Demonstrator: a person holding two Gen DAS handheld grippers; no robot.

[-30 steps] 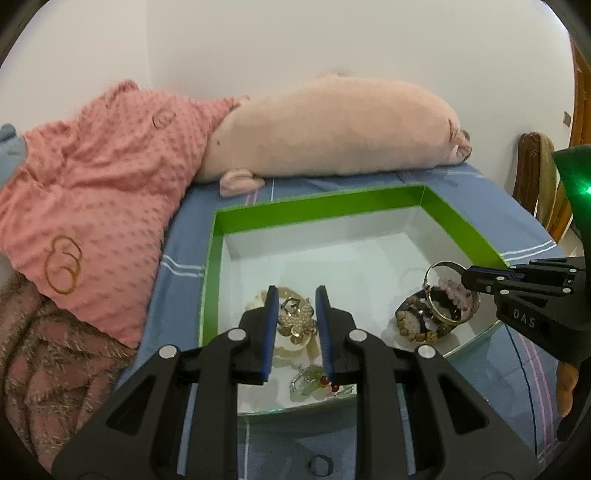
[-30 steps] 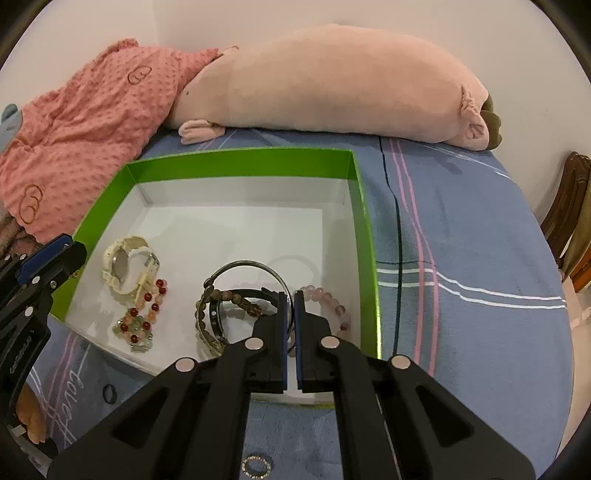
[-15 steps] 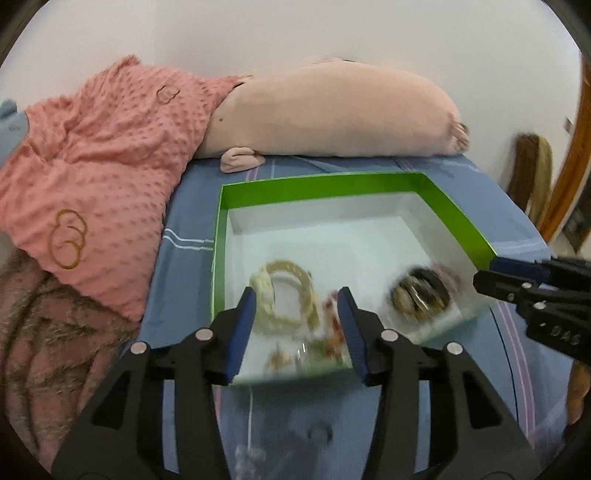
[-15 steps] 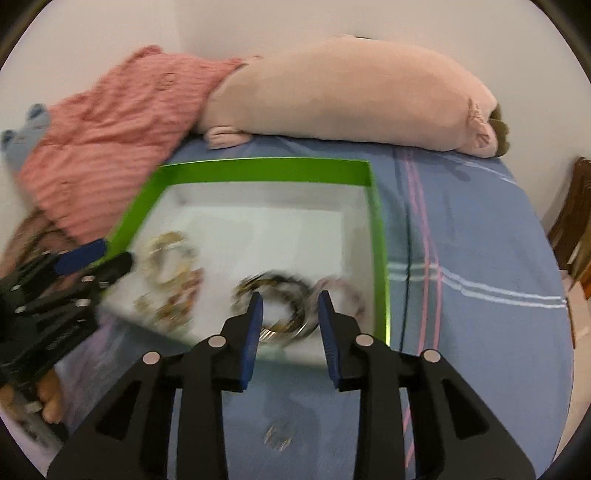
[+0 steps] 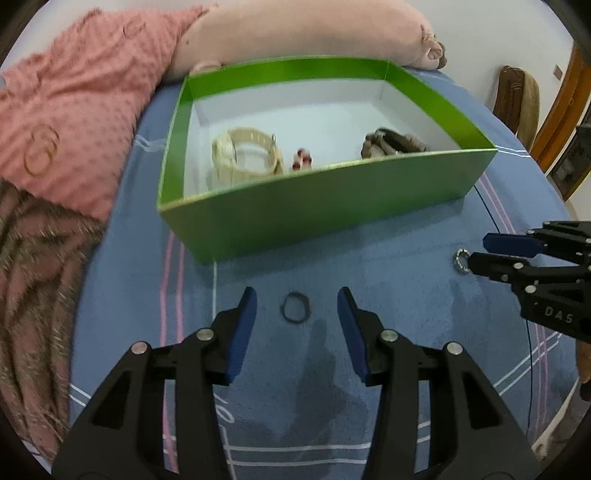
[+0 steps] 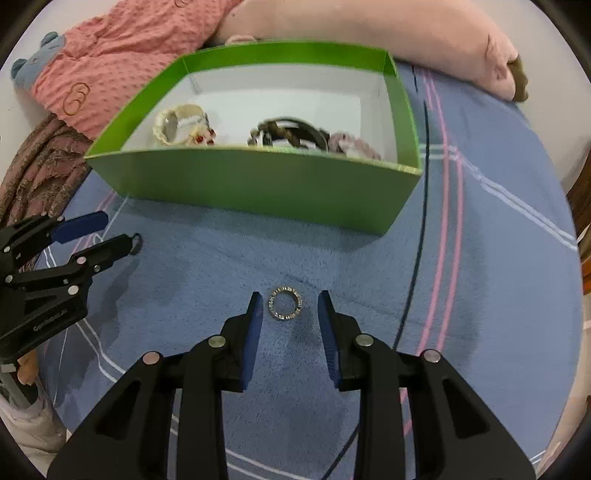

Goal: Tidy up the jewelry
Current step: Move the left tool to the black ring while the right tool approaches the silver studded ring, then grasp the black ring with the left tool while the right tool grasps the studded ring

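Note:
A green box (image 5: 325, 206) with a white inside sits on the blue bed cover and holds a cream watch (image 5: 245, 155), red beads (image 5: 302, 158) and brown bracelets (image 5: 391, 142). My left gripper (image 5: 295, 301) is open, low over the cover, with a dark ring (image 5: 294, 313) lying between its fingertips. My right gripper (image 6: 289, 306) is open around a silver studded ring (image 6: 285, 303) on the cover. The box also shows in the right wrist view (image 6: 258, 184), with the watch (image 6: 177, 123) and bracelets (image 6: 291, 134) inside.
A pink plush pig (image 5: 303, 33) lies behind the box. A pink blanket (image 5: 70, 96) and a brown knit throw (image 5: 33, 280) lie at the left. A wooden chair back (image 5: 517, 99) stands at the far right.
Both grippers let go of the jewelry in the box, opened, pulled back and dropped to the bed cover in front of the box, each now around a ring.

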